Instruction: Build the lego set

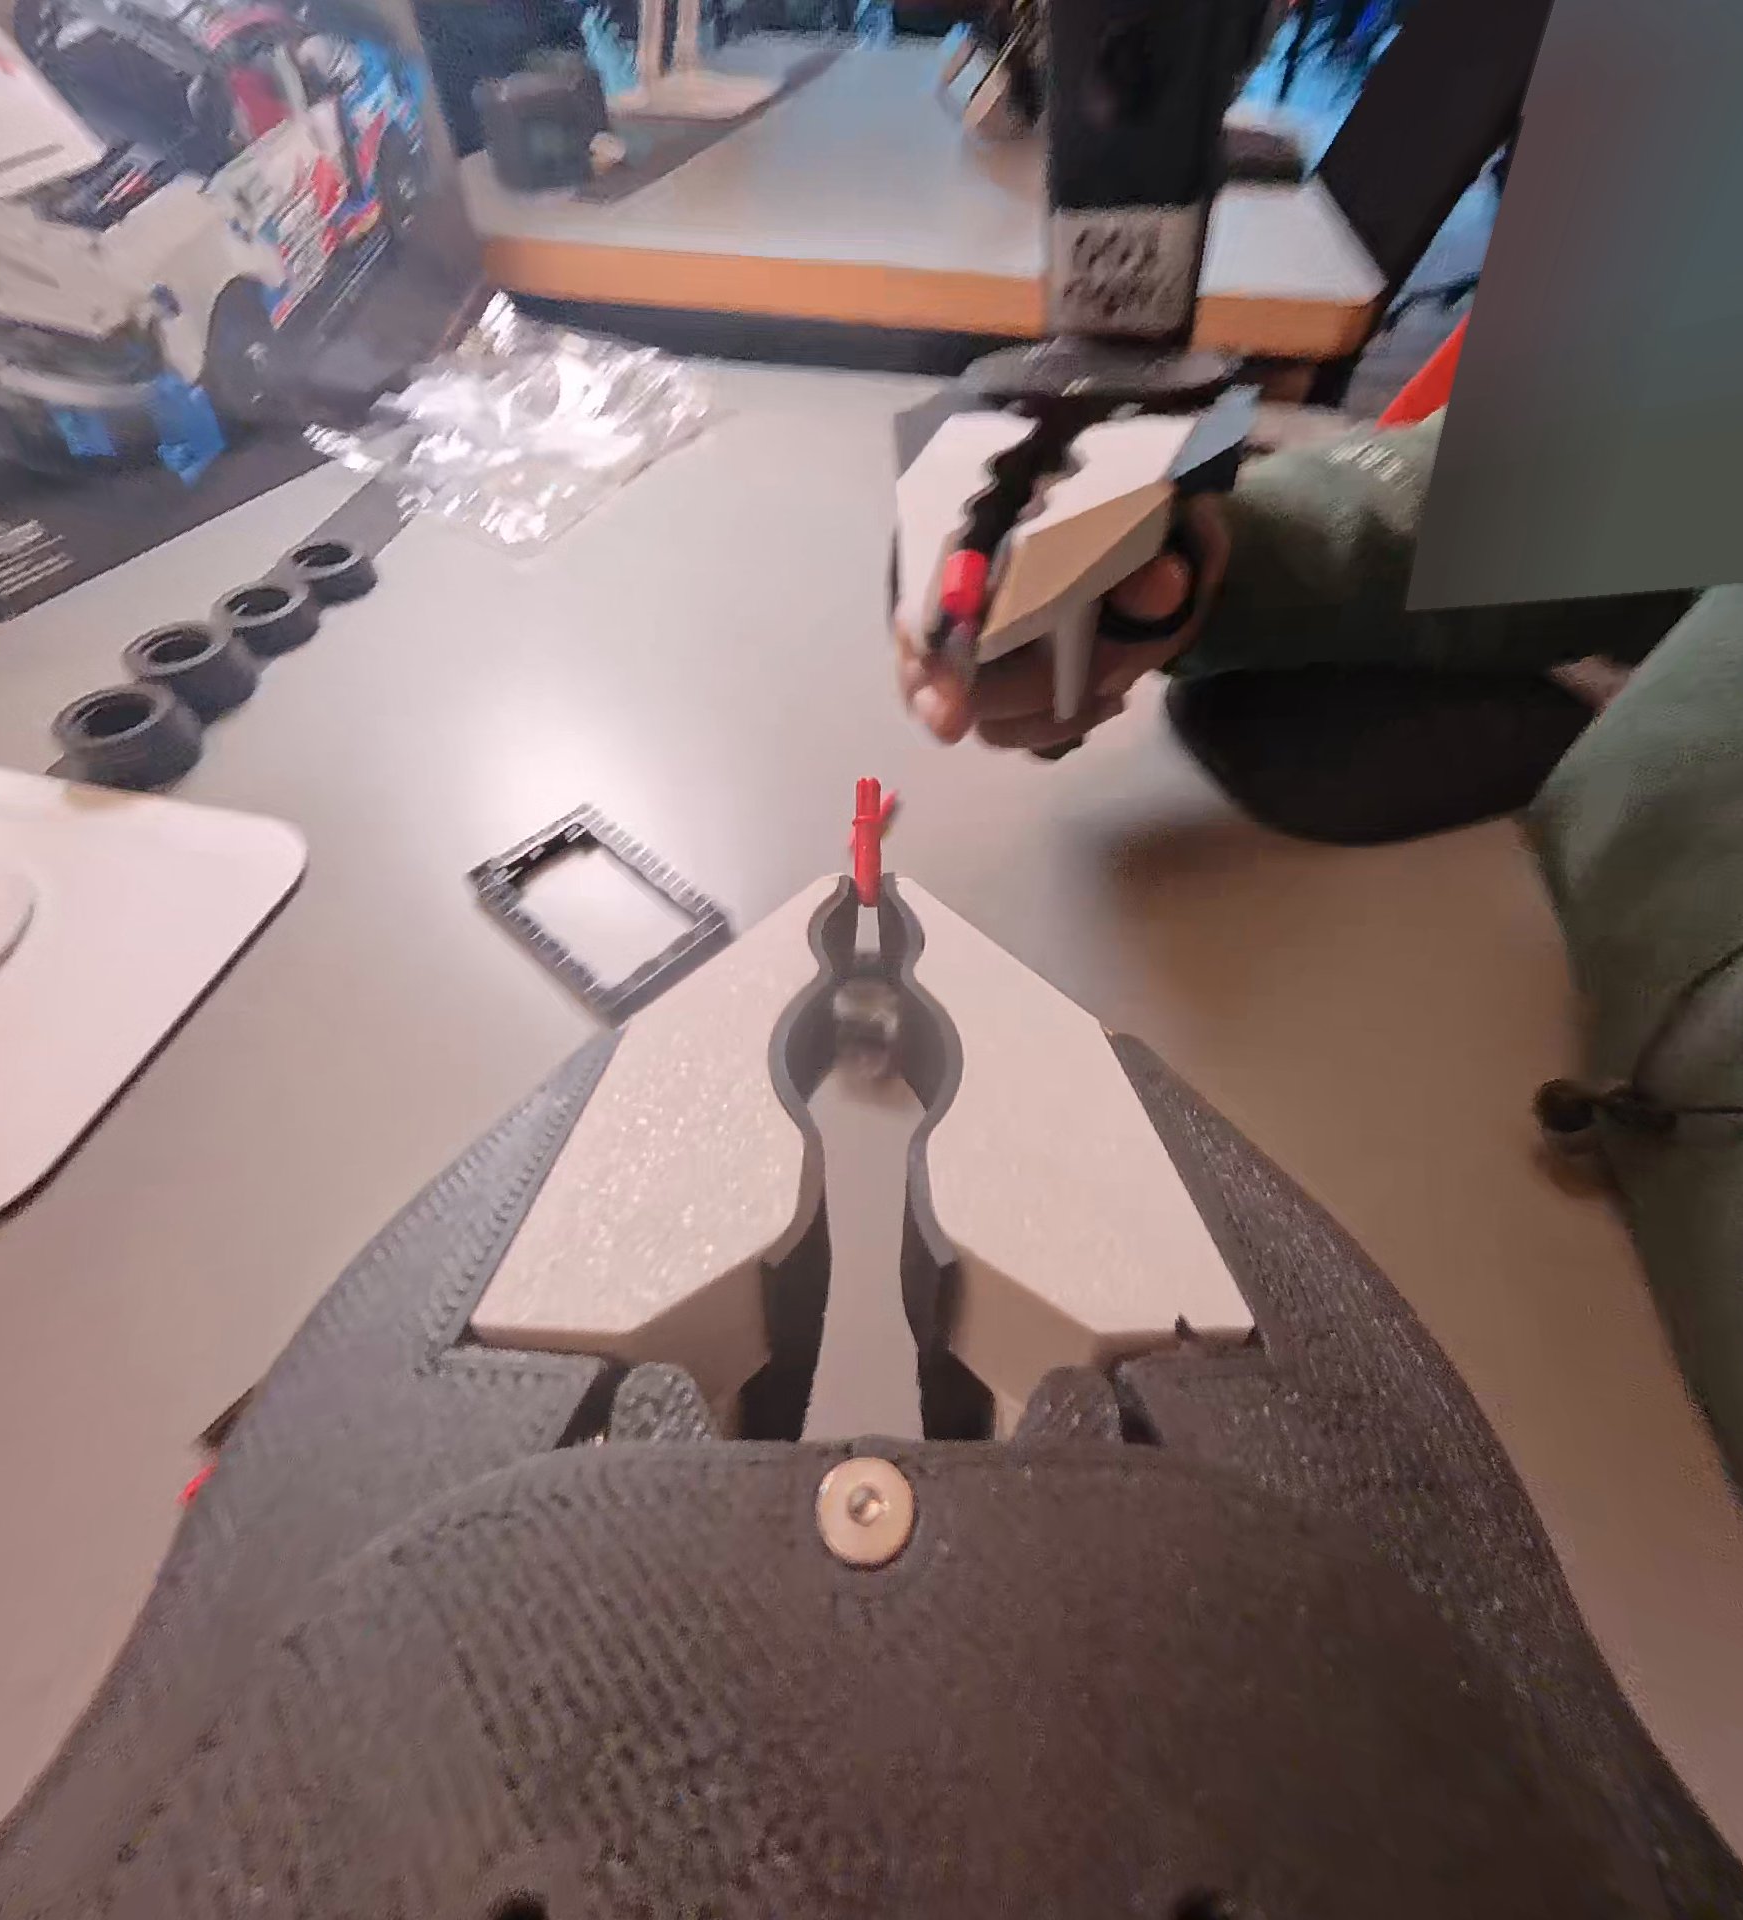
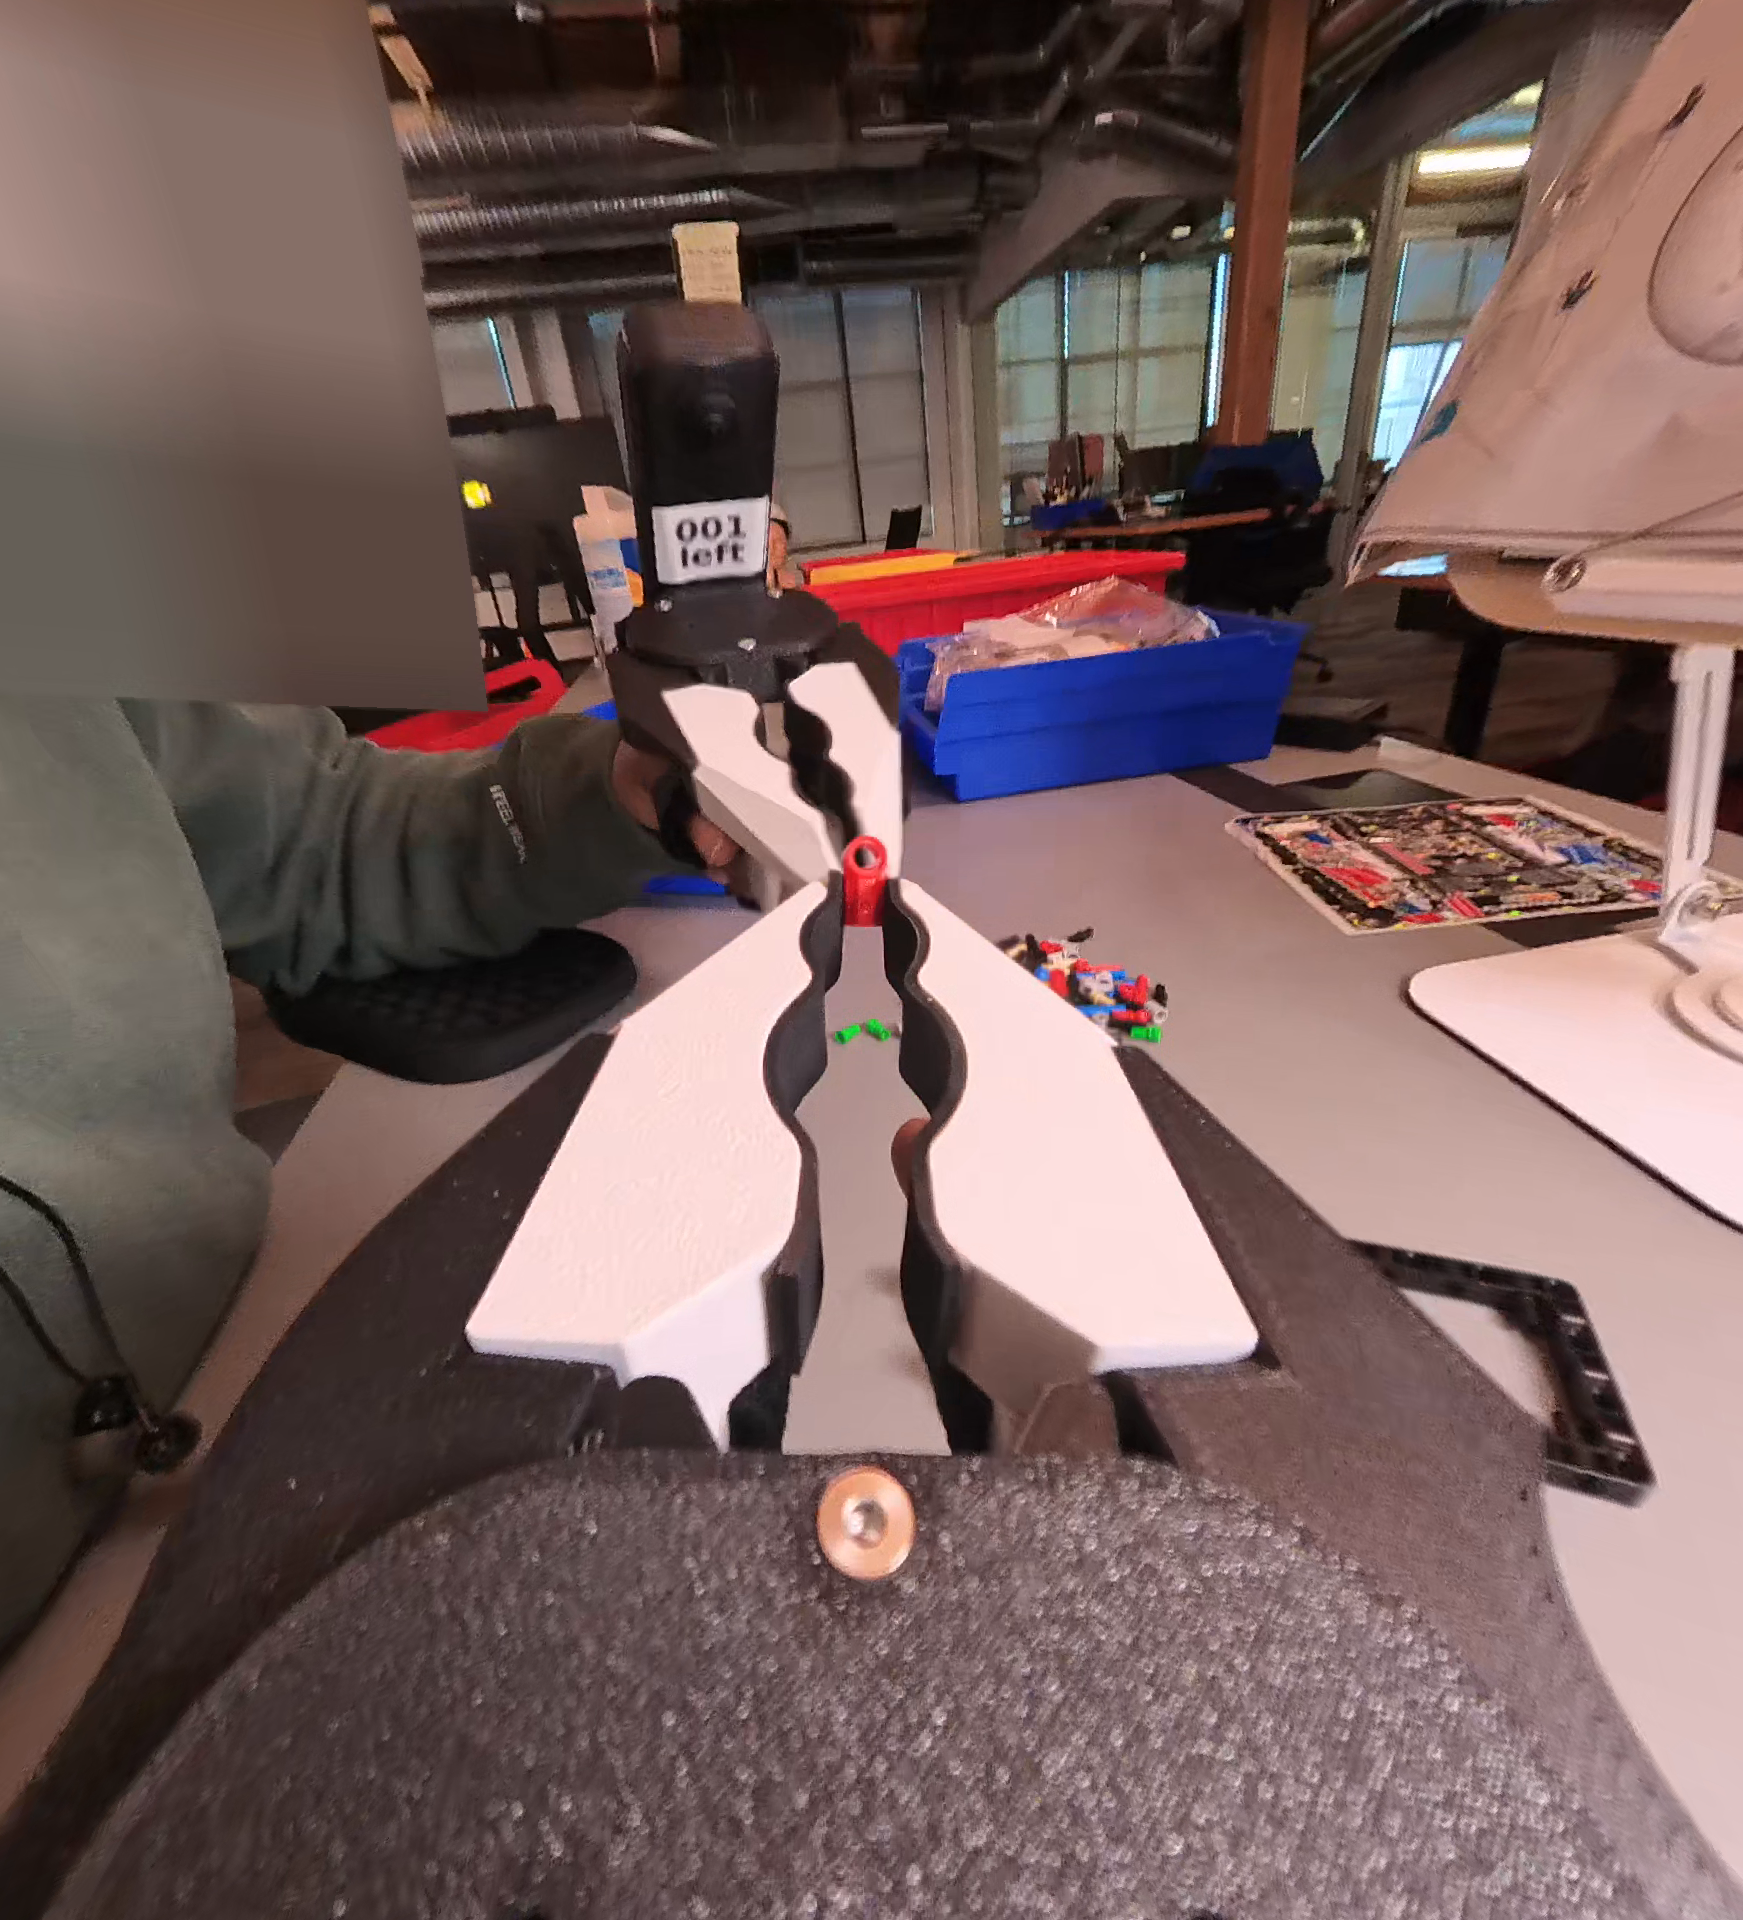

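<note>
Left wrist view
Left hand-held gripper (image 1: 869,902): tips pinched on a thin red pin (image 1: 868,834) that sticks out past them, above the table (image 1: 555,727).
Right hand-held gripper (image 1: 960,608): farther off and raised, nipping a red connector (image 1: 962,584); the two red parts are apart.
Risk: the pin is held only by its end, so side pressure in mating could probably twist it or flick it out. Motion blur suggests the aim is not settled.
Around: black frame (image 1: 602,920) flat just beyond the tips; four black tyres (image 1: 212,649) in a row to the left; clear bags (image 1: 534,436) behind; white stand base (image 1: 88,966) at the left edge.

Right wrist view
Right hand-held gripper (image 2: 863,902): closed on the red connector (image 2: 863,881), its round hole facing the camera.
Left hand-held gripper (image 2: 815,821): close behind the connector; its tips are hidden, so its grip cannot be told here.
Risk: a poorly aligned push may cock the connector in the tips.
Around: loose small parts (image 2: 1090,982) and green bits (image 2: 865,1031) lie beneath; a dropped part could land among them. Black frame (image 2: 1573,1371) to the right, instruction sheet (image 2: 1438,857) farther off, blue bin (image 2: 1095,717) behind.
In the way: nothing visible between the two parts.
</note>
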The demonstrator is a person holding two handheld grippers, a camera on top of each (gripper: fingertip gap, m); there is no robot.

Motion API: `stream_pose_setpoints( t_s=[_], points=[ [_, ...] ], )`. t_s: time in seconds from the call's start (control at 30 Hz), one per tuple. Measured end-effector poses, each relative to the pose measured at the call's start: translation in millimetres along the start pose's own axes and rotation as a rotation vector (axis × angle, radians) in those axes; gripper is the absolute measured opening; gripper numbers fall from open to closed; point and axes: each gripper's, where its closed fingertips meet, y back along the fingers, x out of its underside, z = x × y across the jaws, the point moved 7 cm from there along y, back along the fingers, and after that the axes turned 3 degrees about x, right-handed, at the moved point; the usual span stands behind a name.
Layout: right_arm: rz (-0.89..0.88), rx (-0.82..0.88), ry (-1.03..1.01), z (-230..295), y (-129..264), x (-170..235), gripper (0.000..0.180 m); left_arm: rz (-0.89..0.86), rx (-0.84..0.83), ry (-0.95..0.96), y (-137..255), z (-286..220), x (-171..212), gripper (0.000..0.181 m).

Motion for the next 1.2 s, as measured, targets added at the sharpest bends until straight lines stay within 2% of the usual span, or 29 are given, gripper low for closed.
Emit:
stream_pose_setpoints(
  t_s=[0.1, 0.23, 0.33, 0.5, 0.6, 0.73, 0.8, 0.93, 1.2],
  points=[
    [0.053, 0.016, -0.003, -3, -4, 7, 0.005, 0.158, -0.152, -0.023, 6, 24, 22, 0.003],
    [0.090, 0.014, 0.014, -2, -5, 13, 0.005, 0.492, -0.417, -0.010, 26, 65, 70, 0.010],
    [0.098, 0.013, 0.028, 0, -5, 14, 0.005, 0.551, -0.473, 0.024, 33, 74, 81, 0.016],
    [0.121, 0.027, 0.060, 0, -4, 17, 0.005, 0.522, -0.494, 0.067, 41, 77, 76, 0.025],
    [0.153, 0.045, 0.085, -1, -5, 20, 0.005, 0.384, -0.412, 0.101, 37, 69, 63, 0.024],
    [0.227, 0.082, 0.139, -1, -8, 27, 0.005, 0.038, -0.091, 0.180, 13, 35, 29, 0.020],
    [0.265, 0.082, 0.171, 2, -11, 31, 0.005, -0.060, 0.020, 0.176, 2, 19, 18, 0.019],
    [0.325, 0.076, 0.233, 9, -14, 37, 0.005, -0.099, 0.119, 0.130, -16, -4, 10, 0.013],
    [0.367, 0.048, 0.292, 19, -16, 38, 0.005, -0.036, 0.131, 0.086, -33, -17, 16, 0.008]
  ],
)
